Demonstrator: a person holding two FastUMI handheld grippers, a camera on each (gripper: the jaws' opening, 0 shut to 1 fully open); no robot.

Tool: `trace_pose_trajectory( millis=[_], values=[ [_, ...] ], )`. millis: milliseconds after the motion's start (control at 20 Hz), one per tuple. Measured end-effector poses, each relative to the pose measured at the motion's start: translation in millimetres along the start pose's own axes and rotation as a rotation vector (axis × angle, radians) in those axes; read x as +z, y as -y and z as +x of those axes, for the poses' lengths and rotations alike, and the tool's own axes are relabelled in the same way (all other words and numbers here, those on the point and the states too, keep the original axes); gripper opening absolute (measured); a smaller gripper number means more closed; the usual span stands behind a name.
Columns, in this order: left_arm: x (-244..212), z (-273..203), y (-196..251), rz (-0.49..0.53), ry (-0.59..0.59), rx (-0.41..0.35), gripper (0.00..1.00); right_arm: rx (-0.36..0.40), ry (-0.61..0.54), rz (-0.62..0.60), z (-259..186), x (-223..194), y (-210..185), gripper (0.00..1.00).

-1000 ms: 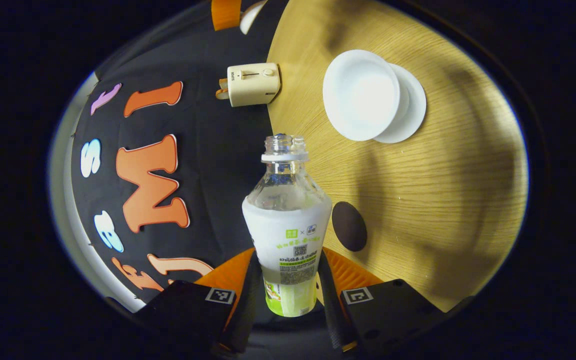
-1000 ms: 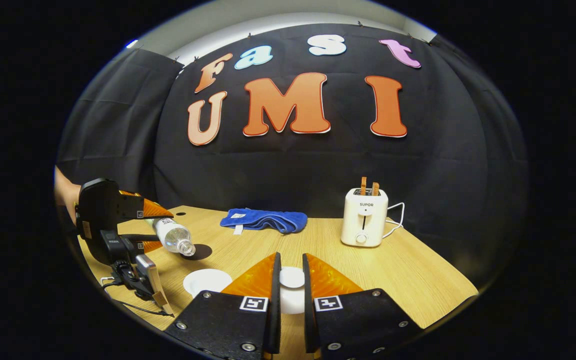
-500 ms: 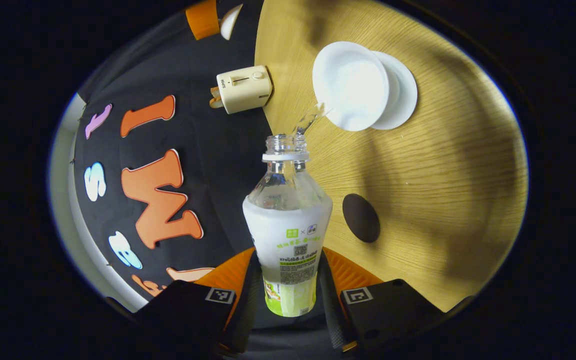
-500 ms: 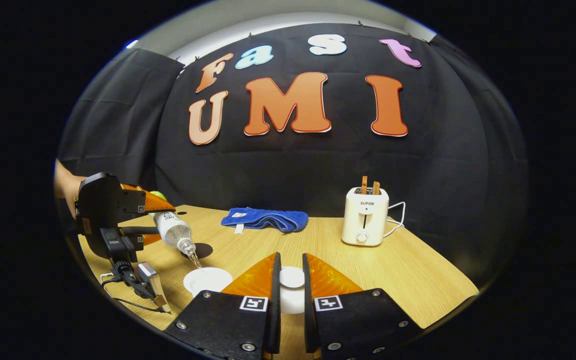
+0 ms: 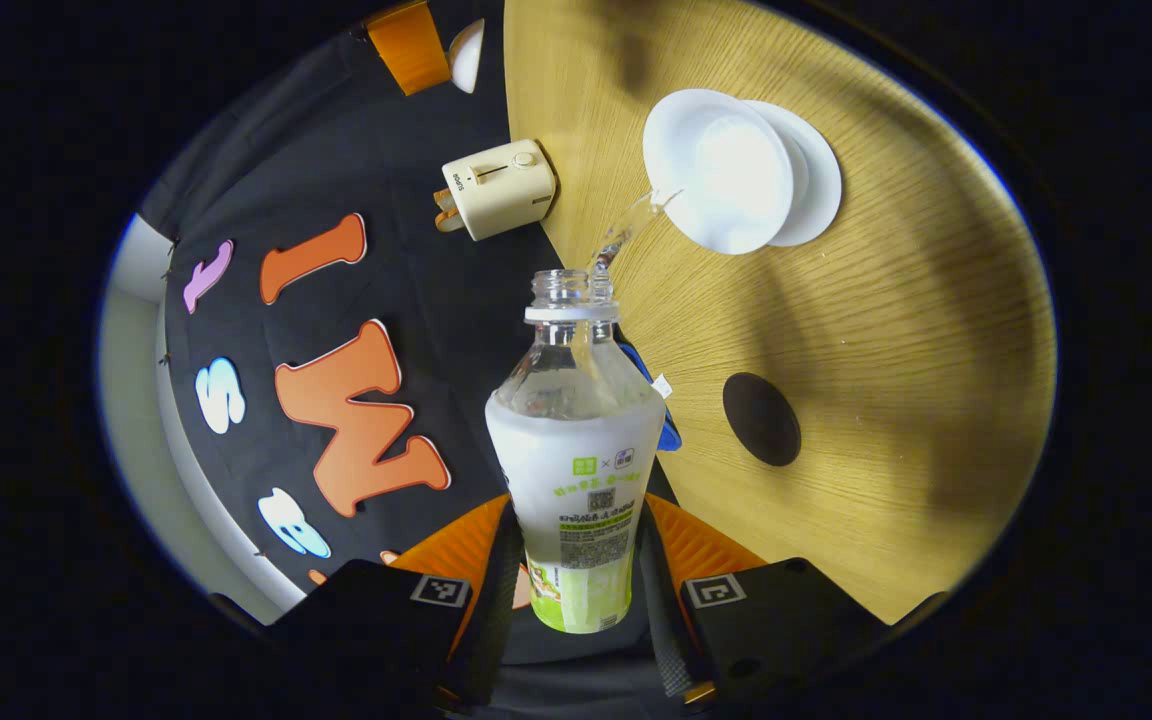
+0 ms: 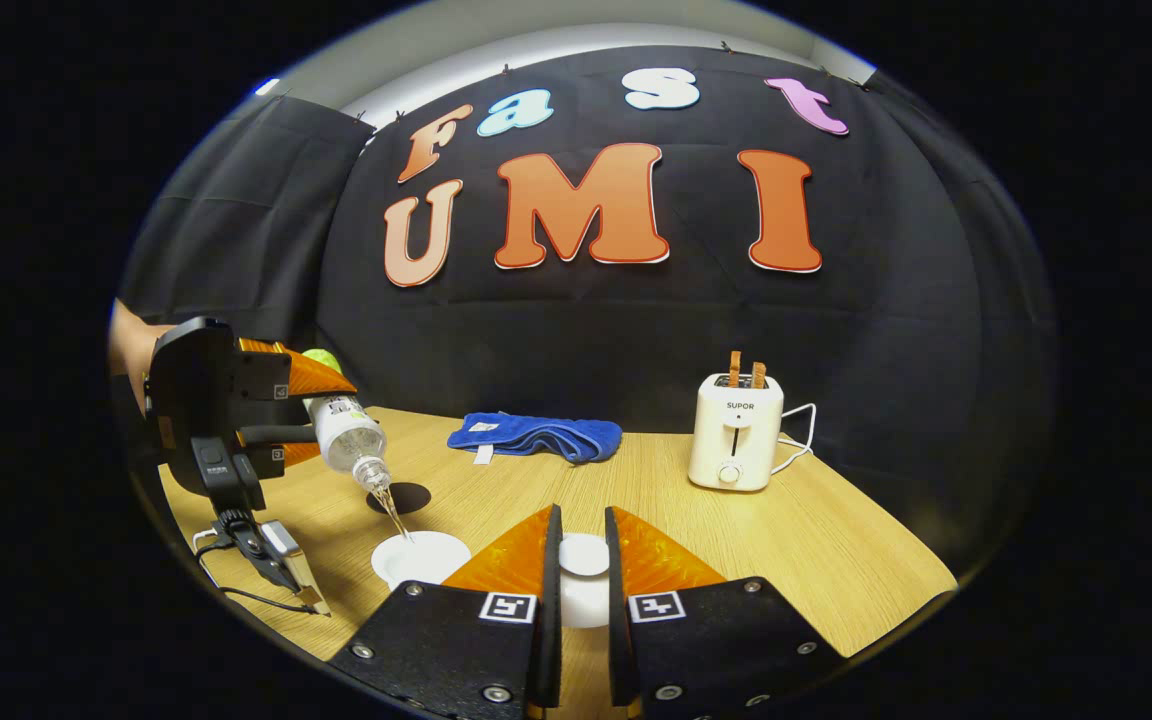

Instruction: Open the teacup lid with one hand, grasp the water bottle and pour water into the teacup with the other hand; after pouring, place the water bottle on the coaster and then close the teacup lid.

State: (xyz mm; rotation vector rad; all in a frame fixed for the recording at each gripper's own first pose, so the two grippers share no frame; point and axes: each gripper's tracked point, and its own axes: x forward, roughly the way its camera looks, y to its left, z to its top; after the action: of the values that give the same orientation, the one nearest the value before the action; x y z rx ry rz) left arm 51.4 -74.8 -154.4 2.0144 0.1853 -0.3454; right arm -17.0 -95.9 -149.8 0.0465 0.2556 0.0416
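Note:
My left gripper [image 5: 576, 560] is shut on an uncapped clear water bottle [image 5: 576, 440] with a white and green label. The bottle is tilted and a thin stream of water runs from its mouth into the open white teacup [image 5: 721, 170], which stands on a white saucer [image 5: 816, 175]. In the right gripper view the left gripper [image 6: 311, 405] holds the bottle [image 6: 351, 445] tipped down over the teacup [image 6: 416, 555]. My right gripper [image 6: 578, 560] is shut on the white teacup lid [image 6: 583, 560], held above the table. A dark round coaster [image 5: 761, 420] lies on the table.
A cream toaster [image 6: 736, 430] with a cord stands at the back right of the wooden table [image 6: 836, 560]. A folded blue towel [image 6: 536, 438] lies at the back. A person's hand [image 6: 131, 345] holds the left gripper, with a cable [image 6: 256, 590] hanging below.
The bottle has tipped further and water now streams into the teacup; a second ago none flowed. The right gripper with the lid has stayed still.

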Motion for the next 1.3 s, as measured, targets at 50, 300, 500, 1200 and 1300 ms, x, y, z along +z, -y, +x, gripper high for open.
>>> trace_pose_trajectory(
  millis=[50, 300, 500, 1200, 1300],
  values=[
    [-2, -2, -3, 0.013, -0.001, 0.011, 0.64, -0.002, 0.001, -0.001, 0, 0, 1, 0.19],
    [-5, -8, -23, 0.076, -0.005, 0.043, 0.63, 0.005, 0.002, -0.002, 0, -1, -2, 0.19],
    [-15, -14, -37, 0.118, -0.017, 0.058, 0.63, 0.011, -0.004, -0.015, 1, -2, -4, 0.19],
    [-7, -19, -71, 0.256, -0.007, 0.115, 0.63, 0.004, -0.006, -0.015, 2, -4, -2, 0.19],
    [-2, -16, -73, 0.278, 0.001, 0.121, 0.64, 0.005, -0.006, -0.016, 2, -5, -2, 0.19]
  ],
)
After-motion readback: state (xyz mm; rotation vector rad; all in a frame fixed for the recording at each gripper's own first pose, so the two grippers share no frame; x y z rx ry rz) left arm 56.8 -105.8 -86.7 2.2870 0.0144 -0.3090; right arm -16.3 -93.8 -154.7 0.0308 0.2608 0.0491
